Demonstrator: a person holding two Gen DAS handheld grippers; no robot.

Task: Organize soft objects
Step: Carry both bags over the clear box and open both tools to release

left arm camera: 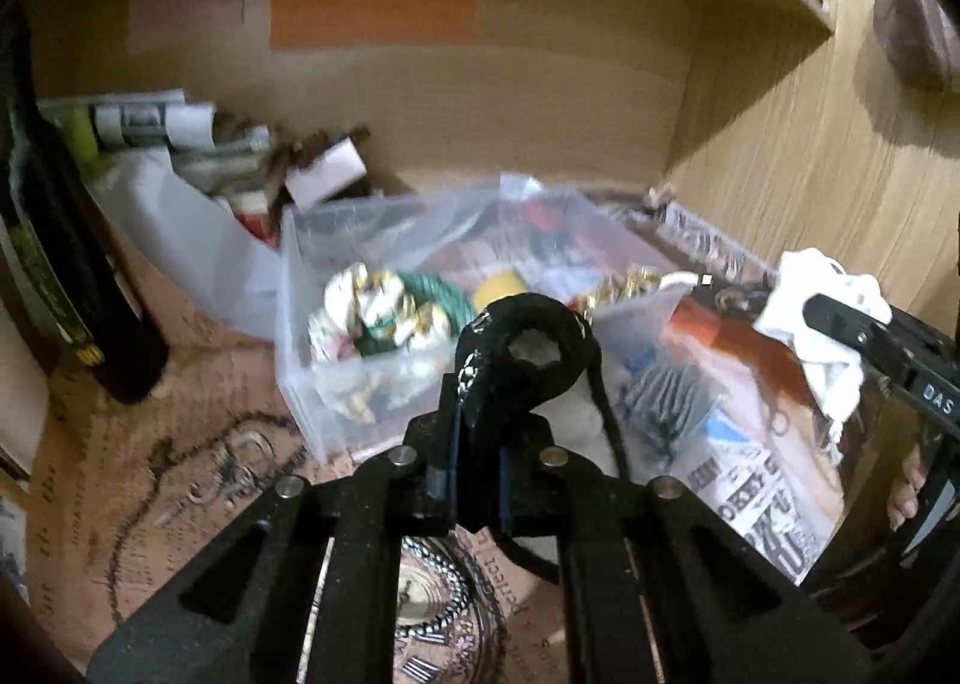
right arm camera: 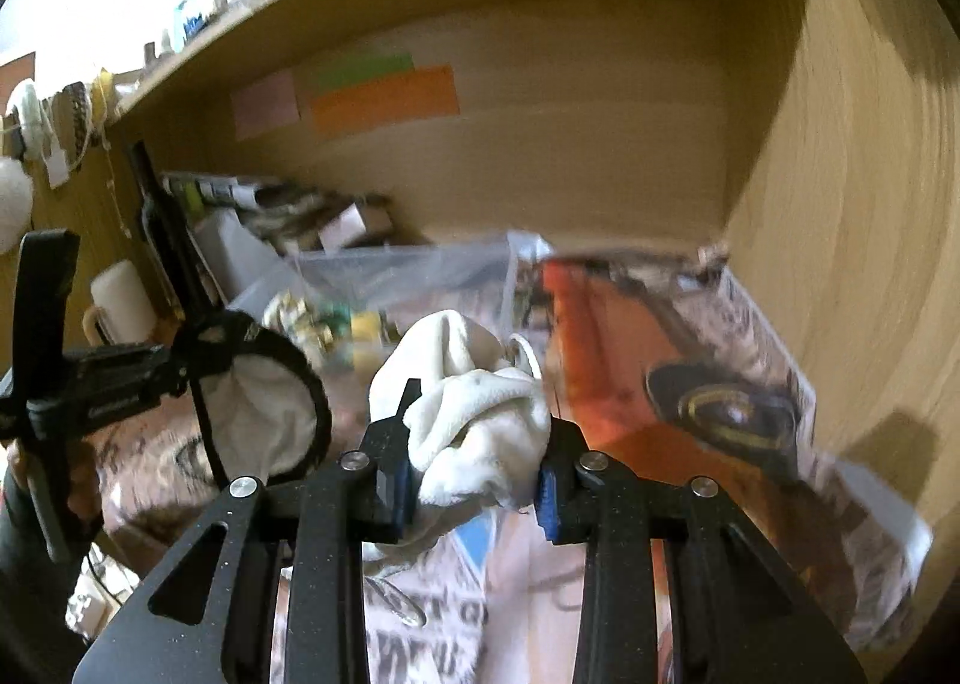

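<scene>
Above a cluttered shelf, the right gripper (right arm camera: 477, 447) is clamped on a bunched white cloth (right arm camera: 474, 414), while the left gripper (left arm camera: 471, 414) pinches the black rim of a mesh pouch (right arm camera: 258, 408). Both look light and limp, likely best gripped at a thick fold or rim.

The letters "DAS" are read on the right gripper (left arm camera: 840, 324) seen from the left wrist; newspaper (left arm camera: 756, 504) headlines are too blurred to be read

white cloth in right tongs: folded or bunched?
Bunched. The white cloth sits crumpled in uneven lumps between the right tongs, with no flat layers or straight fold lines, edges spilling above and below the fingers.
</scene>
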